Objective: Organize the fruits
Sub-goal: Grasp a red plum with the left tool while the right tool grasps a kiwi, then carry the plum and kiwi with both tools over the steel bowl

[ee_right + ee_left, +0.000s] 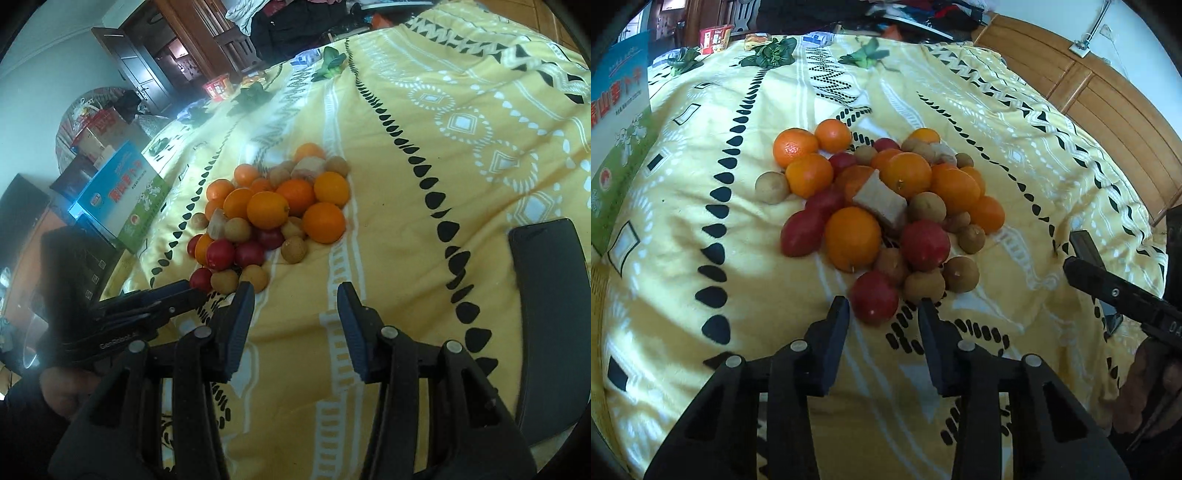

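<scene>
A pile of fruit lies on the yellow patterned bedspread (738, 258): several oranges (852, 238), red tomatoes (874, 297), brown longans (960, 274) and a pale cut chunk (881, 201). My left gripper (882, 308) is open, its tips either side of the nearest red tomato without touching it. It also shows in the right wrist view (173, 295). My right gripper (295, 291) is open and empty, just right of the pile (280, 210). It shows at the right edge of the left wrist view (1086, 269).
A blue and green box (617, 140) stands at the bed's left edge. Green leafy items (774, 51) and small packets (714, 37) lie at the far end. A dark flat object (550, 306) rests on the bedspread at right. A wooden headboard (1108, 96) runs along the right.
</scene>
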### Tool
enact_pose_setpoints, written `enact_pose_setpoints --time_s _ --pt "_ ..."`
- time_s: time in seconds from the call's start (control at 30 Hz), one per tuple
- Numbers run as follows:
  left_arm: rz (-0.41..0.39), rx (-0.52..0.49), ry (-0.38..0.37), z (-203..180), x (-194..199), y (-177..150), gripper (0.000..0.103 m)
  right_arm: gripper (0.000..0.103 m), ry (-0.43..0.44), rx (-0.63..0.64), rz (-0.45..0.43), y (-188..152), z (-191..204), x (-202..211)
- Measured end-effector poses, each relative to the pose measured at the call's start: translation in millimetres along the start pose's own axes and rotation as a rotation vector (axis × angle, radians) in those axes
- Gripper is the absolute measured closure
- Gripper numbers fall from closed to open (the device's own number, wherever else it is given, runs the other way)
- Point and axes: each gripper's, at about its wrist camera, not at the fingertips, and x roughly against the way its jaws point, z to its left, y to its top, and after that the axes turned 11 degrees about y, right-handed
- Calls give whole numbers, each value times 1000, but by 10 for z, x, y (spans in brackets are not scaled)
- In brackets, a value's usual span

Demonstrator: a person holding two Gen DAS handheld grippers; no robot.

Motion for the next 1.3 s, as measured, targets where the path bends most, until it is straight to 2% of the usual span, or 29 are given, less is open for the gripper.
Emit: enact_pose_setpoints --time_s 0.13,0.17,0.2,0.43,0.63,0.8,0.83,0.93,1.0,1.13,1.3 --pt "-16 -7 -6 13 -59 10 65 55 12 7 6 12 0 -30" --pt "-22 -6 -10 20 -62 8 69 55 16 9 11 8 3 -48" --pt "-26 -2 -1 32 -64 7 78 55 19 12 17 2 8 -71" --pt "-67 8 26 119 107 -36 78 56 30 50 57 27 68 -262" --pt "-65 60 25 279 213 -120 78 56 44 118 131 41 170 -565" --pt "-68 66 25 300 228 -112 78 56 36 170 158 82 243 -767" --pt "-67 64 23 292 224 -110 78 58 32 181 163 83 266 -803" --pt "-65 59 21 259 223 -113 78 75 28 205 194 72 298 -909" --pt "-65 59 22 248 234 -115 78 78 7 207 203 57 300 -941" --pt "-92 70 39 251 365 -95 78 79 -11 208 181 36 344 -858" --pt "-201 65 76 255 807 -9 78 79 -32 245 78 129 636 -489"
